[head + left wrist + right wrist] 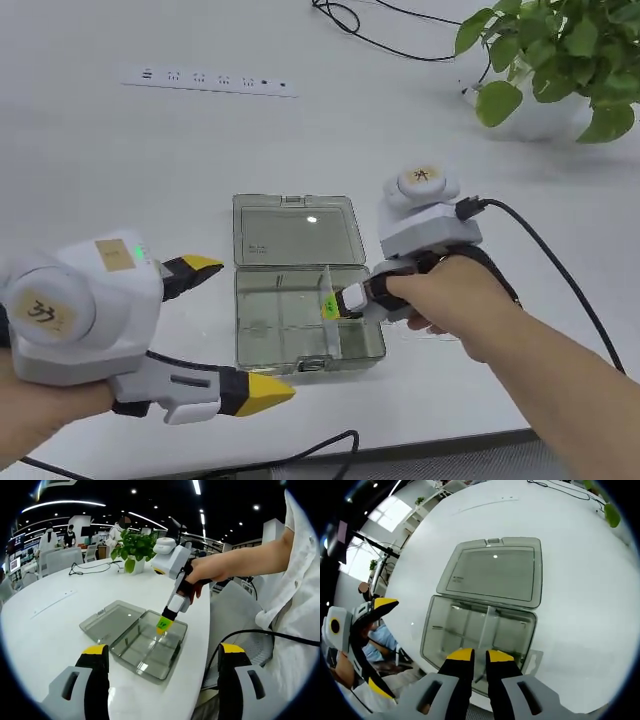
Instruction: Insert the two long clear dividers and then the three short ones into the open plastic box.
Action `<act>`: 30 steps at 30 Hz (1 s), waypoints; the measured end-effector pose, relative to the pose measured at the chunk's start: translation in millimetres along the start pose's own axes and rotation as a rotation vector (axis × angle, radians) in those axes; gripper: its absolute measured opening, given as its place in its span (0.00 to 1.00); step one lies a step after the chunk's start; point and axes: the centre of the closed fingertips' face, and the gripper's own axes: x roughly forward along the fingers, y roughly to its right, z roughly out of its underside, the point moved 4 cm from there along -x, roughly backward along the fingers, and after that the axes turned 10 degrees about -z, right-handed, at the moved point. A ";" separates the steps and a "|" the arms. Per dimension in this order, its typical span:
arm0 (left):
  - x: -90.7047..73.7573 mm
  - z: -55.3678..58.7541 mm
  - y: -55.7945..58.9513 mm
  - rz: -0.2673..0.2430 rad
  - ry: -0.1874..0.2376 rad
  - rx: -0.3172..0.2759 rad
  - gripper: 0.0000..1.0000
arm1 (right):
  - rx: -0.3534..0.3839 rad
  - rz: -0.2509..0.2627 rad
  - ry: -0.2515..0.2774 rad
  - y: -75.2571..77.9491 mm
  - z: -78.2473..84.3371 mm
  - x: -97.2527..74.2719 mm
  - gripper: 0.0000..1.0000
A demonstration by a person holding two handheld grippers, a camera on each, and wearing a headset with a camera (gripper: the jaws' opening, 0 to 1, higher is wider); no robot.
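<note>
The open clear plastic box (pixel 262 352) lies mid-table with its lid (pixel 295 232) folded back. It also appears in the left gripper view (pixel 145 656) and the right gripper view (pixel 436 630). My right gripper (pixel 330 308) (pixel 162 625) (pixel 480 655) reaches down into the tray, shut on a clear divider (pixel 489 625) that stands across the tray. Other clear dividers show faintly inside. My left gripper (pixel 235 330) (pixel 163 647) hovers open at the box's left front, holding nothing, and shows at the left of the right gripper view (pixel 382 646).
A small clear piece (pixel 432 336) (pixel 533 662) lies on the table right of the box. A white power strip (pixel 210 80) lies far left, and a potted plant (pixel 560 50) and black cables (pixel 400 30) sit at the back right. The table's front edge (pixel 420 440) is close.
</note>
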 end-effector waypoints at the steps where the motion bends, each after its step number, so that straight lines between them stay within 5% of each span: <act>1: -0.5 -0.4 0.1 -0.002 0.002 -0.002 0.92 | -0.008 -0.002 0.002 0.1 0.0 0.2 0.10; 16: -3.8 2.4 -1.3 -0.045 -0.011 -0.020 0.92 | -0.079 -0.103 0.086 -4.9 -4.7 -16.6 0.11; 30: -6.8 0.2 -2.0 -0.081 -0.018 -0.032 0.92 | -0.240 -0.177 0.194 -12.8 -9.6 -53.3 0.27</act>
